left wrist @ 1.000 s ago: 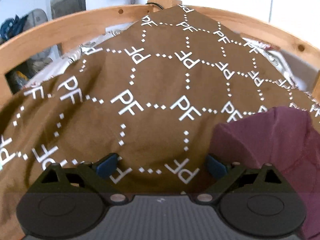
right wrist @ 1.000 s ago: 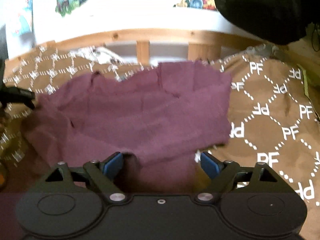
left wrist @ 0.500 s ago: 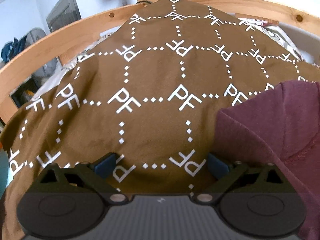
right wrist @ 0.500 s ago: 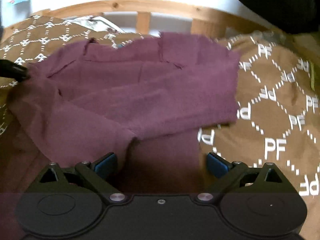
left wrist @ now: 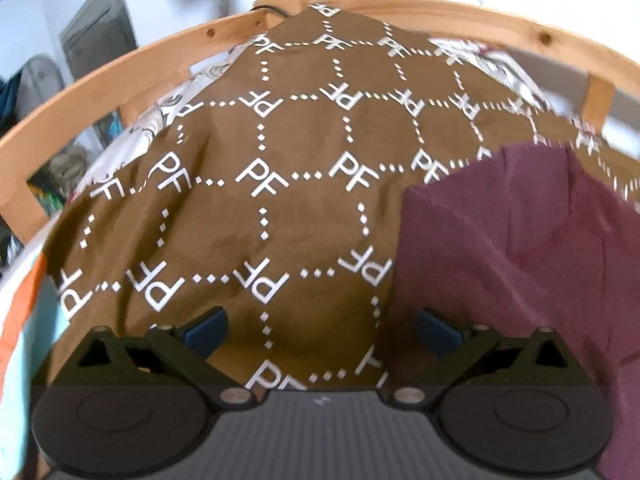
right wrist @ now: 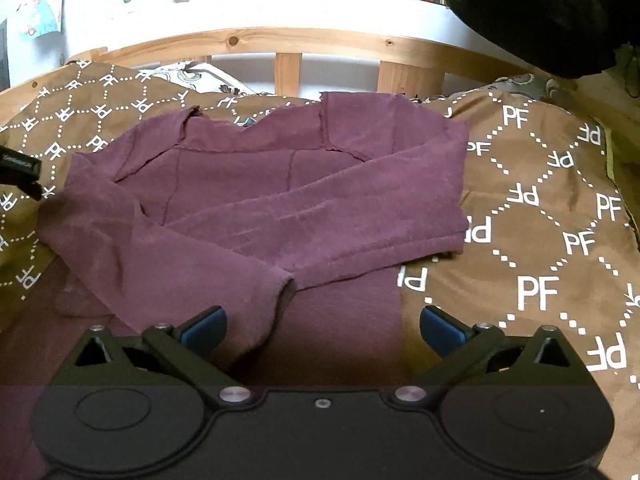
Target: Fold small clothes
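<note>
A maroon long-sleeved shirt (right wrist: 260, 200) lies flat on a brown blanket (right wrist: 540, 220), with both sleeves folded across its body. My right gripper (right wrist: 320, 328) hovers over its lower part, just behind a sleeve cuff (right wrist: 284, 292). Its jaws are opening, with cloth under the gap and no pad pressing on it. My left gripper (left wrist: 320, 328) is beside the shirt's (left wrist: 520, 260) left edge, over bare blanket (left wrist: 260, 220). Its jaws are opening too, with nothing gripped. One of its fingers (right wrist: 22, 168) shows at the left edge of the right wrist view.
A wooden bed rail (right wrist: 280, 40) with slats curves round the far side of the blanket. A patterned sheet (left wrist: 152, 128) shows beyond the blanket's edge. A dark garment (right wrist: 540, 8) hangs at the upper right. Pictures hang on the white wall.
Both grippers' jaws have spread wider. The left gripper has drawn back and up, so more of the shirt shows at its right. The shirt has kept its shape.
</note>
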The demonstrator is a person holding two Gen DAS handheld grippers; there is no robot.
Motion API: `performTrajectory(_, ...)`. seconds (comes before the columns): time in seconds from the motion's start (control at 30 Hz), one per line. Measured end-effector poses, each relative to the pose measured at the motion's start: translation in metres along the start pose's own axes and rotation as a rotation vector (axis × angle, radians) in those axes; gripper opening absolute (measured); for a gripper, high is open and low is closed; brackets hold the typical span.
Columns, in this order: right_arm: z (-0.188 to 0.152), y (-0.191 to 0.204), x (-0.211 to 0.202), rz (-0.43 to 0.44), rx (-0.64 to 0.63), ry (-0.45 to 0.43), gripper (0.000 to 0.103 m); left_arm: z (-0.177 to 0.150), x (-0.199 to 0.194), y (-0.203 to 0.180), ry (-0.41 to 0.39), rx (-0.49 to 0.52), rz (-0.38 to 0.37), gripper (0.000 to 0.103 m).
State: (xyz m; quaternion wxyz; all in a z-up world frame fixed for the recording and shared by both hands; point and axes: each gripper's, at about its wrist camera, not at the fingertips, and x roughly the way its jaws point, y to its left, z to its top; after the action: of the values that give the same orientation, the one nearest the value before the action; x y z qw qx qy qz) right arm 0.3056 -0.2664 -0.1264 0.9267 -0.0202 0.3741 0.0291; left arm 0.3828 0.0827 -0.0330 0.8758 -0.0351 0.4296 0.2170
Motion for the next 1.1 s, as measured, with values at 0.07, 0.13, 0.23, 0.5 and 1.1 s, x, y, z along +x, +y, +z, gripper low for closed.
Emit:
performTrajectory(0.07,-0.002,0.006,0.015,-0.042,-0.013,0.05,0.102,-0.003,0.002,-0.004,0.022,0.045,0.013,0.103)
performTrajectory(0.13,-0.007,0.008,0.028,-0.082,-0.021,0.1,0.102,-0.005,0.002,-0.006,0.064,0.051,0.019,0.103)
performTrajectory(0.23,-0.006,0.007,0.022,-0.109,-0.029,0.089,0.102,-0.01,-0.013,0.003,0.061,0.02,-0.033,0.103)
performTrajectory(0.5,-0.012,-0.005,-0.034,-0.083,-0.028,0.068,0.102,-0.033,-0.075,0.008,0.022,0.077,-0.135,0.103)
performTrajectory(1.1,-0.044,0.012,-0.183,-0.039,-0.139,0.01,0.102,-0.123,-0.195,-0.003,-0.104,0.391,-0.424,0.103)
